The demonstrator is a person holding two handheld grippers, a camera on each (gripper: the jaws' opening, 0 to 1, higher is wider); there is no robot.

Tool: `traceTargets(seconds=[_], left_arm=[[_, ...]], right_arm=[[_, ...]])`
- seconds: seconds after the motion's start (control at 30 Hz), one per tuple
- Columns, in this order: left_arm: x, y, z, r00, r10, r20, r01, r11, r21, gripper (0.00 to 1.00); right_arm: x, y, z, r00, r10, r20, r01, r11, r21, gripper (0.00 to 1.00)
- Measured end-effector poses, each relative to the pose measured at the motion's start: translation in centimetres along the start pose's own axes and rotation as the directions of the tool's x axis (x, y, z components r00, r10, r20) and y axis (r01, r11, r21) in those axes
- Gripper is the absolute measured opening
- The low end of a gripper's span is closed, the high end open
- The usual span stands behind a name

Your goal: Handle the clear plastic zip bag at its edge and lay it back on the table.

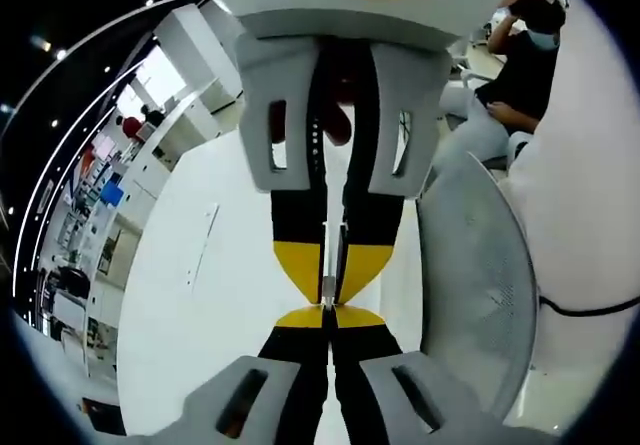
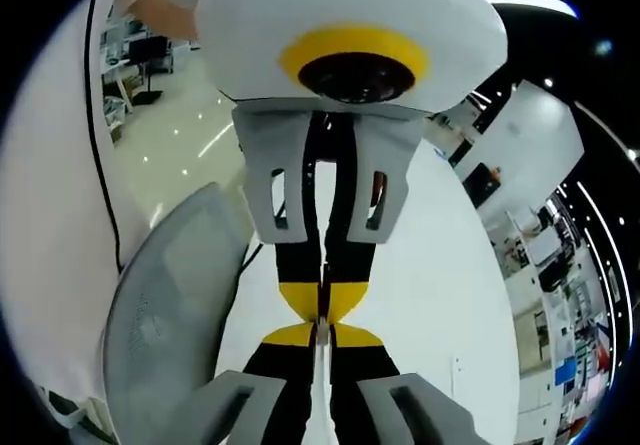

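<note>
The clear plastic zip bag (image 1: 327,265) shows as a thin pale strip seen edge-on, pinched between yellow pads above the white table (image 1: 200,295). My left gripper (image 1: 328,317) rises from the bottom of the left gripper view, shut on this edge. The right gripper (image 1: 328,300) faces it from above, tip to tip, its jaws closed on the same strip. In the right gripper view my right gripper (image 2: 320,331) is shut on the bag (image 2: 320,350), and the left gripper (image 2: 320,313) meets it from above. Most of the bag is hidden by the jaws.
A grey mesh chair (image 1: 470,285) stands beside the table, also seen as the chair (image 2: 160,315) on the left. A person sits further back (image 1: 520,75). The white tabletop (image 2: 440,295) stretches away toward office desks and shelves.
</note>
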State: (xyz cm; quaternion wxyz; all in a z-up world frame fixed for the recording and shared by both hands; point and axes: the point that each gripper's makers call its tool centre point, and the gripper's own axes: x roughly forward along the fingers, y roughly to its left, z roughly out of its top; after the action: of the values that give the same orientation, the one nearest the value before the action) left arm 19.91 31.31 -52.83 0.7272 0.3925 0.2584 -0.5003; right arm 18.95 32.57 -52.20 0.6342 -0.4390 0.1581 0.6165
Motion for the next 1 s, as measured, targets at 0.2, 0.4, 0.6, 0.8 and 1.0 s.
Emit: traceTargets(seconds=[0.2,0.4,0.6,0.8,1.0], left_arm=[[0.07,-0.09,-0.05,1.000,-0.003,-0.006,0.003,1.000,0.006,0.00],[0.01,-0.34,0.03,1.000,-0.008,-0.012,0.008,1.000,0.006,0.00],[0.05,-0.49,-0.06,1.000,-0.013,-0.011,0.013,1.000,0.004,0.00],[0.05,-0.60,-0.08,1.000,-0.014,-0.012,0.014,1.000,0.005,0.00],[0.10,-0.40,0.03,1.000,-0.001,-0.008,0.001,1.000,0.013,0.00]], right_arm=[[-0.11,0.18,0.26,1.000,0.009,-0.011,-0.010,0.999,-0.049,0.01],[-0.01,0.34,0.13,0.999,0.014,-0.037,-0.018,0.993,-0.114,0.01],[0.04,0.55,0.14,0.999,0.015,-0.036,-0.020,0.993,-0.116,0.00],[0.07,0.68,0.10,0.999,0.013,-0.039,-0.017,0.994,-0.105,0.00],[-0.03,0.53,-0.04,0.999,0.007,-0.040,-0.010,0.997,-0.082,0.00]])
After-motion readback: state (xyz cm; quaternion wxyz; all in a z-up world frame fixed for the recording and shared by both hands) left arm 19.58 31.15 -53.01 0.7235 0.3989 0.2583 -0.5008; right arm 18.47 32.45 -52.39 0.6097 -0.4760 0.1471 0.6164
